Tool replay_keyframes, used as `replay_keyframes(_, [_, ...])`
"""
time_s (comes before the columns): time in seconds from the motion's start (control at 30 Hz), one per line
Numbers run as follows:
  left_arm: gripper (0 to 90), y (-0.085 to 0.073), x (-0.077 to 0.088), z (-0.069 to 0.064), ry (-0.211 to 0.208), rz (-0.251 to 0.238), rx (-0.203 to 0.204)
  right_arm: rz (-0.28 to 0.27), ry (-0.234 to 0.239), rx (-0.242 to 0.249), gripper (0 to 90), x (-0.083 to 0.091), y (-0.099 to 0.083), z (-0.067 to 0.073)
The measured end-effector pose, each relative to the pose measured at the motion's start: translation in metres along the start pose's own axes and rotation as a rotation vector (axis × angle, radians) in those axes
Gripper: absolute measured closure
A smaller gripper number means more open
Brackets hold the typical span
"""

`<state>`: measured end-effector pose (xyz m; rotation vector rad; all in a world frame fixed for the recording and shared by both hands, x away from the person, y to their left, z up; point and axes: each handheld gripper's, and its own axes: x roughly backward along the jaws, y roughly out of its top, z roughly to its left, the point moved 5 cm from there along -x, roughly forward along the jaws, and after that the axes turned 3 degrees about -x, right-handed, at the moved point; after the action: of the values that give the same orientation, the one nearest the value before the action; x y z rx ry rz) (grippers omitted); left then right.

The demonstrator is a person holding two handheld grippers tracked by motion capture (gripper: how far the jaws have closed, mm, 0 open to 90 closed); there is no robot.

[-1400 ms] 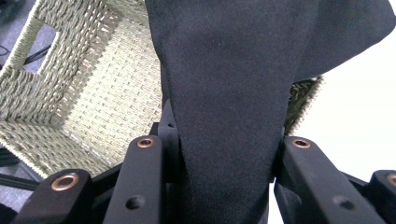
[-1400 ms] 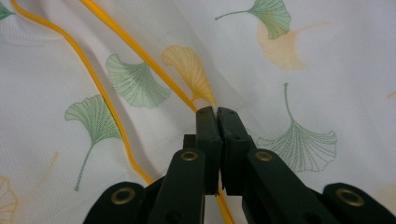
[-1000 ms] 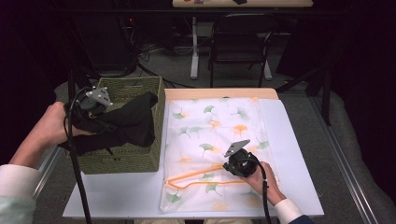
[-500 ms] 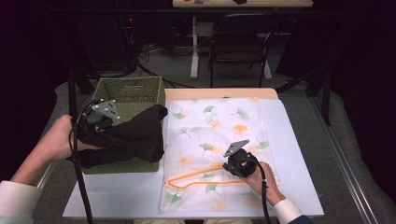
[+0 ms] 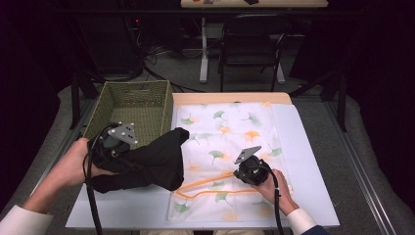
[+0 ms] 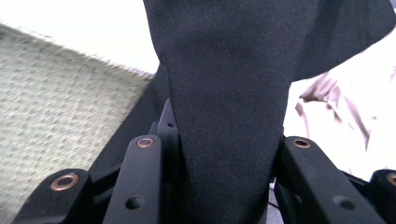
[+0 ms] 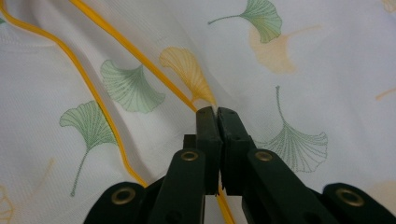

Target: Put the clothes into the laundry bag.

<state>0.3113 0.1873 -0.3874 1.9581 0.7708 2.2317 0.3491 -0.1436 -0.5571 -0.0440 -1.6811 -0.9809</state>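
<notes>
Two grips live: your left hand-held gripper (image 5: 128,157) clamps the black garment (image 5: 151,161) beside the basket (image 5: 131,105); right hand-held gripper (image 5: 243,172) pinches the laundry bag's (image 5: 230,132) orange edge (image 7: 140,51). A loose garment could snag the basket rim.

Dim lab or recording room, white work table (image 5: 313,161) on grey floor, black office chair (image 5: 252,46) behind, cables (image 5: 147,58) near a desk leg (image 5: 203,49), dark surroundings, metal frame bars (image 5: 76,95)
</notes>
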Motion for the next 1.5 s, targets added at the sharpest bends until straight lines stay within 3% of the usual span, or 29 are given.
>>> replay_keyframes(0.2, [64.3, 0.0, -0.003, -0.002, -0.007, 0.003, -0.004, -0.001, -0.002, 0.002, 88.4, 0.0, 0.0, 0.0])
replay_keyframes(0.23, [64.3, 0.005, -0.017, -0.013, -0.04, -0.017, -0.022, -0.001, -0.002, 0.002, 88.4, 0.0, 0.0, 0.0])
replay_keyframes(0.3, [64.2, 0.005, -0.017, -0.013, -0.04, -0.017, -0.022, -0.009, -0.006, -0.013, 88.4, 0.001, 0.001, -0.001])
replay_keyframes(0.33, [64.2, 0.009, -0.025, -0.019, -0.065, -0.021, -0.03, -0.009, -0.006, -0.013, 88.4, 0.001, 0.001, -0.001])
replay_keyframes(0.43, [64.2, 0.013, -0.036, -0.026, -0.087, -0.018, -0.037, -0.012, -0.01, -0.007, 88.4, 0.001, 0.002, -0.001])
replay_keyframes(0.8, [64.2, 0.023, -0.07, -0.046, -0.135, -0.025, -0.037, -0.018, -0.01, -0.015, 88.4, 0.003, 0.005, 0.0])
replay_keyframes(1.27, [63.8, 0.031, -0.104, -0.056, -0.184, -0.044, -0.022, -0.031, -0.011, -0.033, 88.4, 0.007, 0.009, 0.0])
replay_keyframes(1.5, [63.6, 0.039, -0.122, -0.062, -0.203, -0.056, -0.048, -0.042, -0.012, -0.035, 88.4, 0.011, 0.012, 0.0])
